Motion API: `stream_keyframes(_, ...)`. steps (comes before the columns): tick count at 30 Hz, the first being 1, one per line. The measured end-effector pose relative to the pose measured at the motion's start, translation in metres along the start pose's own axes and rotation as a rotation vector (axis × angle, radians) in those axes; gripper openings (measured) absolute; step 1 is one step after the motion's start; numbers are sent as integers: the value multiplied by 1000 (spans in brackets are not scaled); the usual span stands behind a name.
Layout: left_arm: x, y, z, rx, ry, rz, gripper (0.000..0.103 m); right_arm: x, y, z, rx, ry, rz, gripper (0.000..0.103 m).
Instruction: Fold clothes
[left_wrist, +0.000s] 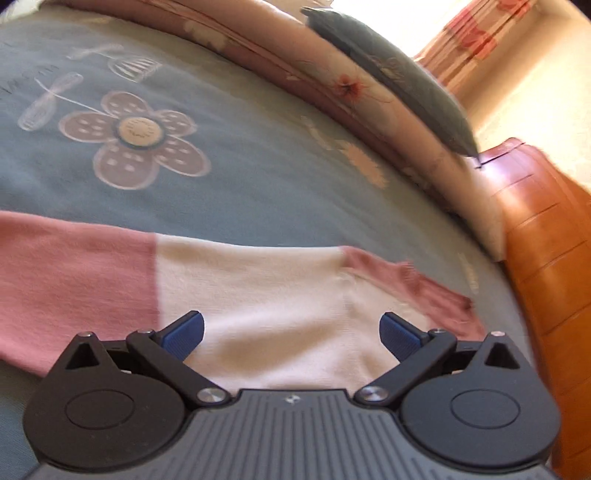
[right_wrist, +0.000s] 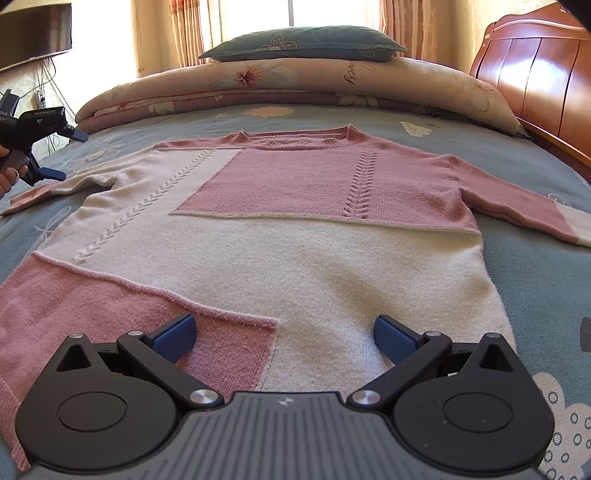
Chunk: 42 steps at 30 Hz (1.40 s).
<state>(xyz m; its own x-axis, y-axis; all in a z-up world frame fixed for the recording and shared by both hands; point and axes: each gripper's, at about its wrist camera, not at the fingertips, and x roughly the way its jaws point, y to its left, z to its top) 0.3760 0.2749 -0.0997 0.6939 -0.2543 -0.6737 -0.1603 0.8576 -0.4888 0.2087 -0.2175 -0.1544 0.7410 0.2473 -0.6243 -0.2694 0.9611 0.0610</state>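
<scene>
— Where is the sweater?

— The sweater (right_wrist: 266, 236) lies flat and face up on the bedspread (right_wrist: 535, 288), filling the middle of my right wrist view. Its collar (right_wrist: 295, 138) points to the top of the frame and its hem runs along the bottom, under my gripper. It is knitted in pink and cream blocks. One sleeve (right_wrist: 517, 199) stretches out to the right edge of the frame; the other sleeve (right_wrist: 59, 188) reaches to the left edge.

— And your grippers?

— My right gripper (right_wrist: 284, 338) sits at the bottom centre of that view, over the hem, its blue fingers spread wide with nothing between them. My left gripper (left_wrist: 291, 334) is at the bottom centre of its own view, spread just as wide and empty, low over a pink and cream sleeve (left_wrist: 184, 288) that crosses the frame from left to right. That view is blurred. I cannot tell whether either gripper touches the knit.

— Can you see the left one from the right camera?

— Yes, at the left edge, with my hand (right_wrist: 9, 175) around its handle, just beside the sleeve end.

— What lies around the sweater?

— The bedspread is blue-grey with a flower print (left_wrist: 135, 138). A rolled floral quilt (right_wrist: 295, 86) lies across the upper part of the frame, a dark pillow (right_wrist: 306, 46) on top of it. A wooden headboard (right_wrist: 535, 74) fills the upper right corner, and curtains (right_wrist: 188, 33) hang along the top.
</scene>
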Motion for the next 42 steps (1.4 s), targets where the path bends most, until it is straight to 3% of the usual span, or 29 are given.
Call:
stream_keyframes(3,11,9,-4,-8,52,100,101,1,5,1,-4,11,-34,103)
stream_keyframes(6,2,4,-11,9,19,116,101,1,9,4,-18,37,-61,103)
stream_keyframes(9,-10,-6,-17,46,-16,180,101,2,7,16,-17,104,-62,103)
stream_keyframes(11,-19,-17,-22,77,-45,238,101,1,6,29,-33,160,-61,92)
stream_keyframes(13,-30,-26,-31,101,-88,262,101,-10,8,48,-83,163,-7,87)
stream_keyframes(17,-39,-35,-43,96,-123,269,101,-44,26,105,-236,75,76,87)
stream_keyframes(20,-38,-40,-49,84,-134,253,101,-59,48,155,-344,13,187,88)
stream_keyframes(23,-36,-44,-52,107,-154,242,101,-56,75,199,-429,-46,241,96)
stream_keyframes(27,-32,-42,-56,155,-193,275,101,-26,109,237,-513,-134,317,101)
stream_keyframes(29,-30,-37,-56,167,-205,283,101,1,129,250,-550,-123,286,101)
stream_keyframes(32,-29,-25,-54,152,-225,306,101,56,159,264,-595,13,263,101)
stream_keyframes(36,-29,-11,-55,148,-246,337,101,117,196,265,-611,153,395,101)
stream_keyframes(40,-29,2,-53,119,-252,342,101,154,236,262,-707,176,423,101)
stream_keyframes(42,-30,8,-52,104,-252,338,101,170,252,264,-731,180,457,91)
